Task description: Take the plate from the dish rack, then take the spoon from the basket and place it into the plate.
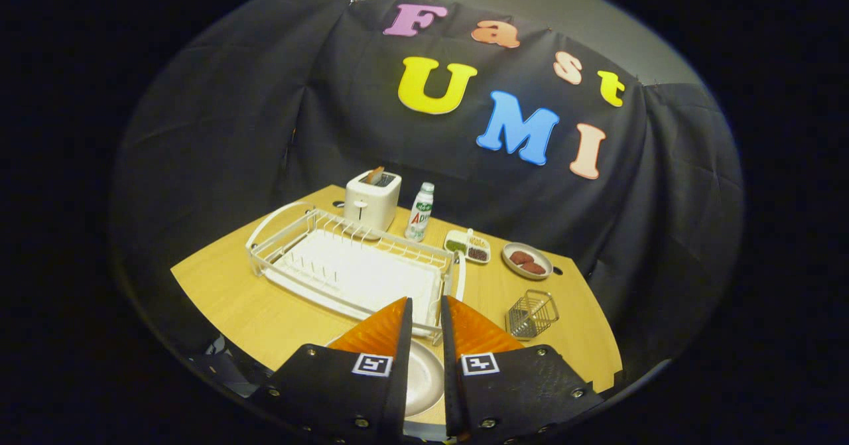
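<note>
Gripper view: hand-held gripper [426, 312] parted, grasping nothing, over the plate [424, 375] on the table [232, 299] before the empty dish rack [351, 269]. Plate step looks done; next, reach the basket [532, 314] at two o'clock.

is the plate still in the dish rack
No, the rack holds no plate; the plate lies on the table under the gripper.

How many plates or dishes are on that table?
3: a plate seen between the open gripper's fingers, a round dish holding brown pieces beyond the wire basket, and a divided dish beside the bottle.
</note>
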The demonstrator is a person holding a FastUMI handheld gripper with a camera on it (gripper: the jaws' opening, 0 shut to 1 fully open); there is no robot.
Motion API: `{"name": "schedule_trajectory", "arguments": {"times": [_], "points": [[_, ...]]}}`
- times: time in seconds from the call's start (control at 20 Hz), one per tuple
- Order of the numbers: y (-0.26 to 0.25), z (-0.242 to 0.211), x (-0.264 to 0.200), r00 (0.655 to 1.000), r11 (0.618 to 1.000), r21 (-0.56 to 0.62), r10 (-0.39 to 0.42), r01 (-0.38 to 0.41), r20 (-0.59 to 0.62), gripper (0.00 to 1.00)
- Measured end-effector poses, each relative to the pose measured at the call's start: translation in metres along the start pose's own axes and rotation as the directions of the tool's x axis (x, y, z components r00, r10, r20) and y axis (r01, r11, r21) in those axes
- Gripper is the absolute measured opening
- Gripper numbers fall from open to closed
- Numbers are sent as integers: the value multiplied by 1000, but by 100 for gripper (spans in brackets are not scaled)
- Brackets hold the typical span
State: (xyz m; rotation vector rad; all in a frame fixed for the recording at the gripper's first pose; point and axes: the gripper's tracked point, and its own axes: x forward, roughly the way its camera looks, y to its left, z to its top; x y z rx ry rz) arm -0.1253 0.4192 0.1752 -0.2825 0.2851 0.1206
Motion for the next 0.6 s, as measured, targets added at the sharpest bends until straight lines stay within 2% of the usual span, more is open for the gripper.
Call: {"name": "schedule_trajectory", "arguments": {"times": [0.3,0.6], "points": [[-54,74,-7,983,996,35,-91,87,161,24],[-90,113,-7,954,991,99,-117,93,277,25]]}}
